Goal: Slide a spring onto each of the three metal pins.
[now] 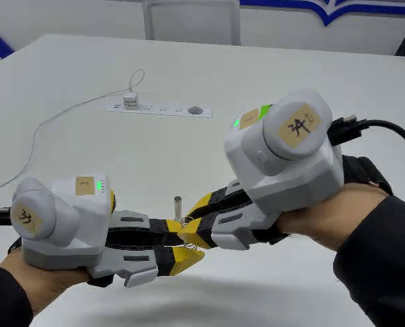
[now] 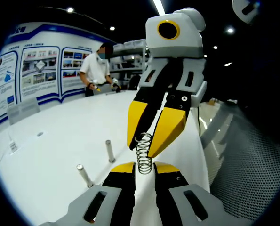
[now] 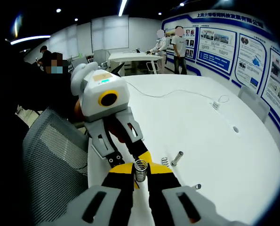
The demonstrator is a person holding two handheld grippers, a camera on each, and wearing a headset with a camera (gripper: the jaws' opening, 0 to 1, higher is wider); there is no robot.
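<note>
Left gripper view: spring [image 2: 143, 157] stands upright, its lower end pinched between the nearly closed yellow tips of the left gripper [image 2: 144, 168]; right gripper [image 2: 147, 141] hangs above the spring, jaws drawn in around its top coils; two metal pins [image 2: 110, 150] [image 2: 84, 175] stand bare on the white table [image 2: 50, 141], left of the spring and apart from it. Right gripper view: spring seen almost end-on between this gripper's own tips, the gap no wider than the coil; left gripper sits just beyond the spring; a second spring [image 3: 164, 161] is just right of the held spring, close beside a pin, contact unclear; another pin farther right. Head view: both grippers meet tip to tip; spring mostly hidden there; one pin [image 1: 177, 206] upright just behind; power strip [image 1: 154, 107] well beyond.
</note>
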